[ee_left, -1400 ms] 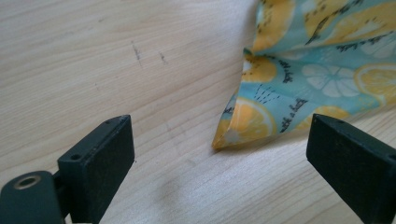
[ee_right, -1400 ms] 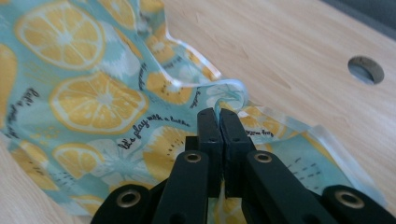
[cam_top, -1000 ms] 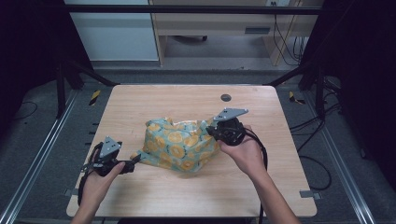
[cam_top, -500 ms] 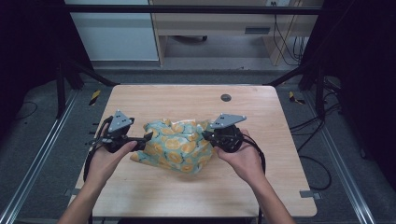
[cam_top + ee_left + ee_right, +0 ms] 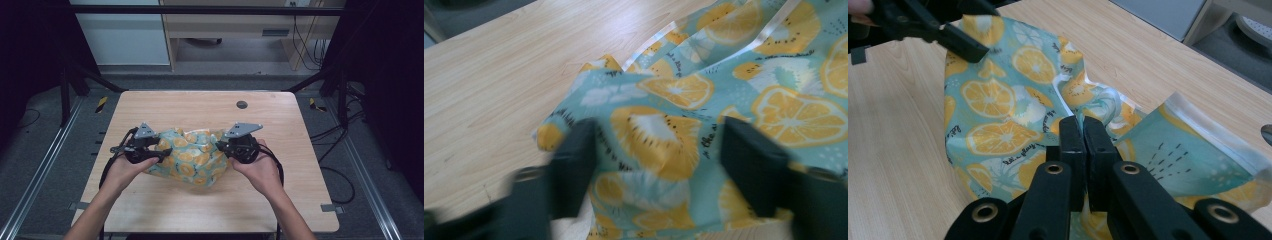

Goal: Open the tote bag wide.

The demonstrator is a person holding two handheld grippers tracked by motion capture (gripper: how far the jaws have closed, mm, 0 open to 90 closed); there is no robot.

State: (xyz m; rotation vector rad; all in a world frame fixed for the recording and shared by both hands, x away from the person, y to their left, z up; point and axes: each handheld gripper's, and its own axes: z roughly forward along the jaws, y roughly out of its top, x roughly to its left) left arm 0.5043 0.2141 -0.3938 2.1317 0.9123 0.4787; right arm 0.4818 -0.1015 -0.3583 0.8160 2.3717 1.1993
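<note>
L side first: the left gripper [image 5: 159, 155] sits at the L edge of the cloth [image 5: 192, 157], held in the person's left hand [image 5: 127, 170] near the middle of the bench [image 5: 165, 107]. Its fingers [image 5: 574, 160] stand about half-way apart & have just been closing; in the left gripper view a corner of the cloth lies between them, w/ one finger at either side of the fabric. That view is blurred, so I can't tell whether the pads press on the cloth yet.

Centre: the cloth is a crumpled, teal piece w/ an orange-slice print & a pale hem [image 5: 769, 32], bunched up in a heap on the bench, between the two grippers. Part of it looks raised off the wood, esp. toward the R side.

R side: the right gripper [image 5: 220, 146] meets the cloth's R edge, held in the right hand [image 5: 260, 172]. Its fingers [image 5: 1072, 145] are pinched tight together on a fold of the cloth, fabric spilling out on both sides of them in the right gripper view. A grey plate [image 5: 242, 130] rides on top of it.

Farther back & to the R of centre, a small dark round disc [image 5: 242, 104] lies on the bench, well apart from the cloth.
</note>
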